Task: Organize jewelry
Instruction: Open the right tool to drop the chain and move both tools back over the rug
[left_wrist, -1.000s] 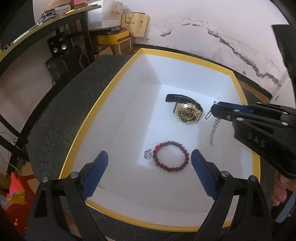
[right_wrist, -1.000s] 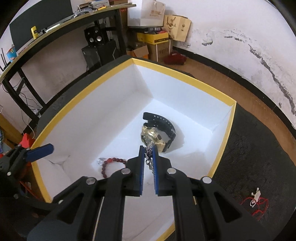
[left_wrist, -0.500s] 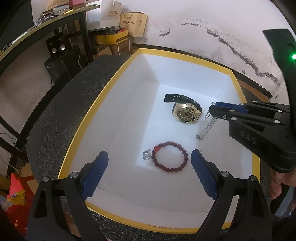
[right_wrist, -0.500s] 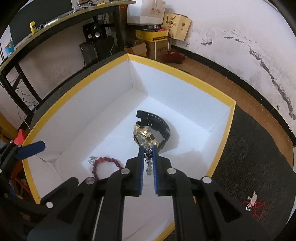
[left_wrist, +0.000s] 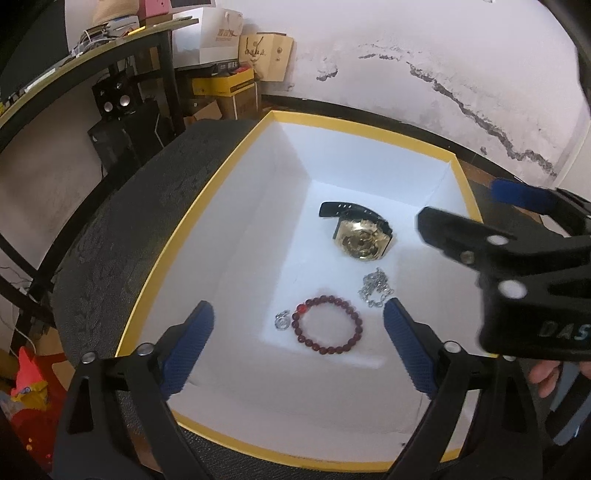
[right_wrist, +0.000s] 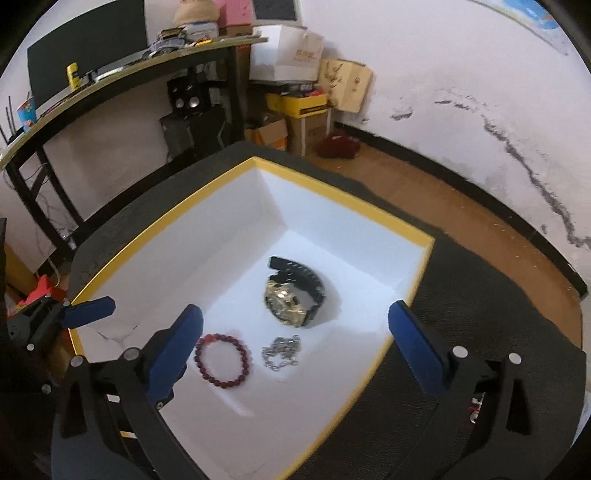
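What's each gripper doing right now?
Left gripper: open, holding nothing.
Right gripper: open, jaws just opened; silver chain lies loose in the box.

Blk textured tabletop (right_wrist: 480, 295) w/ yellow-rimmed white box (right_wrist: 343, 197) on it.

Silver chain (right_wrist: 281, 350) heaped on white box (right_wrist: 332, 192) floor between gold watch (right_wrist: 290, 301) and red bead bracelet (right_wrist: 223, 360).

Your right gripper (right_wrist: 295, 339) has just opened its jaws wide, and nothing is between them now. The silver chain (right_wrist: 280, 350) it held a second ago now lies in a little heap on the box floor (right_wrist: 236, 295), between the watch (right_wrist: 291, 299) and the red bead bracelet (right_wrist: 223, 360). The gripper now sits higher above the box.
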